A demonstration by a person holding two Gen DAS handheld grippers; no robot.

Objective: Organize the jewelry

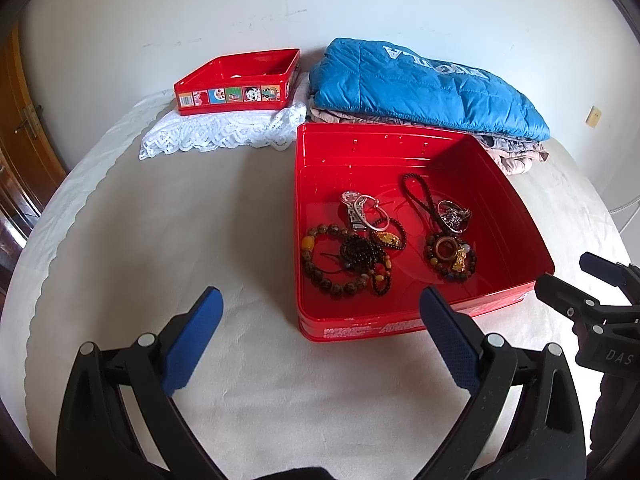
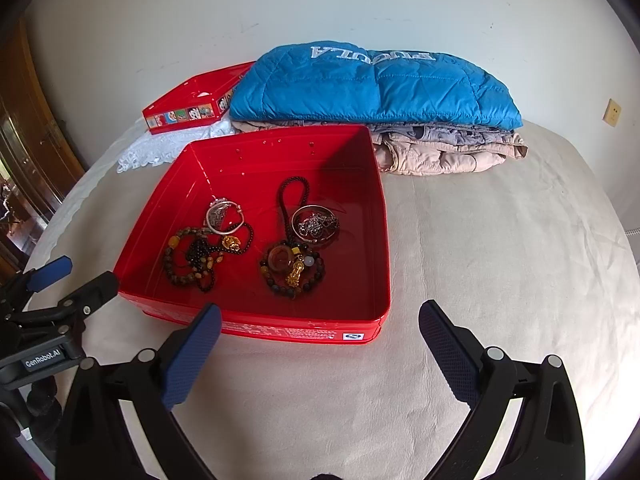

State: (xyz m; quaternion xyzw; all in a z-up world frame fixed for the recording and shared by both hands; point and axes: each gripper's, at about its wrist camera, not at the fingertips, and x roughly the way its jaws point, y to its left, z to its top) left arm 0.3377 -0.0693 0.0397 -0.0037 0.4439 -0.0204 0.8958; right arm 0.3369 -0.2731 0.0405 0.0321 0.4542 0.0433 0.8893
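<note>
The left tool (image 1: 320, 312) hangs with its blue pads spread wide and holding nothing, low over the cream bed (image 1: 160, 240); the right tool (image 2: 320, 316) is spread the same way, also bare. Each one's tip sits just beside a near corner of the red tin (image 1: 400, 328), which lies open on the bed and holds the jewelry (image 1: 384, 240): bead bracelets, a dark cord, silver rings and small gold charms, tangled in two loose heaps. Behind runs a white wall (image 1: 320, 0), with a wooden door (image 1: 20, 120) far left. A second red tin (image 1: 240, 92) rests on white lace (image 1: 216, 136) at the far left, beside folded clothes (image 2: 448, 148) topped by a blue quilted jacket (image 2: 372, 84). What lies inside the far tin is hard to make out.
</note>
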